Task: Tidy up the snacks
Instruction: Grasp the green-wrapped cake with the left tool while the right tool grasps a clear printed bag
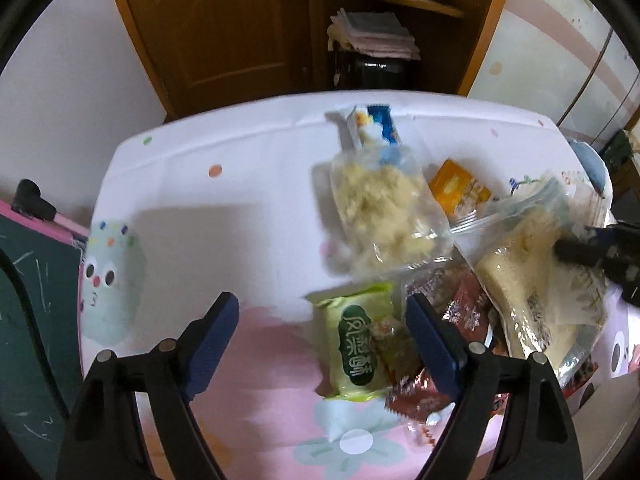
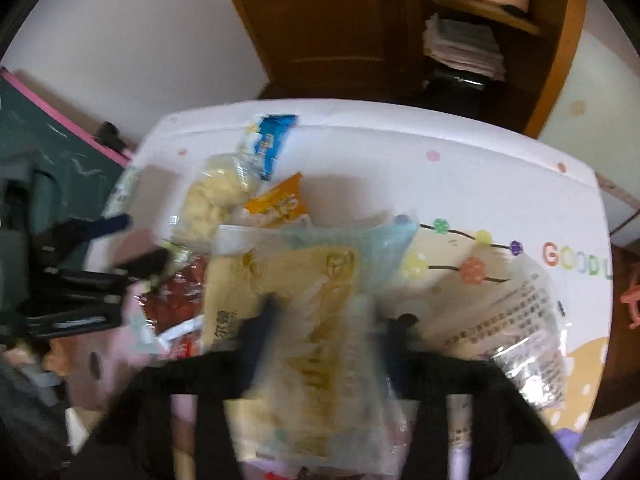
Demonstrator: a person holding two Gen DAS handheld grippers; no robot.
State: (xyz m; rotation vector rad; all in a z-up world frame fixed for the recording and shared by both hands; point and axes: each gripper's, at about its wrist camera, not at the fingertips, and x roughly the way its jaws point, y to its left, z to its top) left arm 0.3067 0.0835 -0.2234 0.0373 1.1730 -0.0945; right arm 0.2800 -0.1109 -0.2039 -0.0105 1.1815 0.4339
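Note:
Snacks lie piled on a table with a white and pink cartoon cloth (image 1: 208, 216). My left gripper (image 1: 324, 320) is open, its blue fingers astride a green packet (image 1: 352, 344) and brown wrapped sweets (image 1: 460, 304) without touching them. A clear bag of pale puffed snack (image 1: 384, 208), a blue-white packet (image 1: 376, 128) and an orange packet (image 1: 460, 188) lie beyond. In the blurred right wrist view my right gripper (image 2: 328, 336) is closed on a clear bag of yellow wafers (image 2: 312, 300). The left wrist view shows that right gripper (image 1: 592, 252) on the same wafer bag (image 1: 528, 276).
A second clear bag with printed text (image 2: 528, 320) lies to the right of the wafers. A green chalkboard with a pink frame (image 1: 36, 280) stands off the table's left edge. Behind the table are a wooden door (image 1: 224, 24) and a shelf with stacked papers (image 1: 372, 32).

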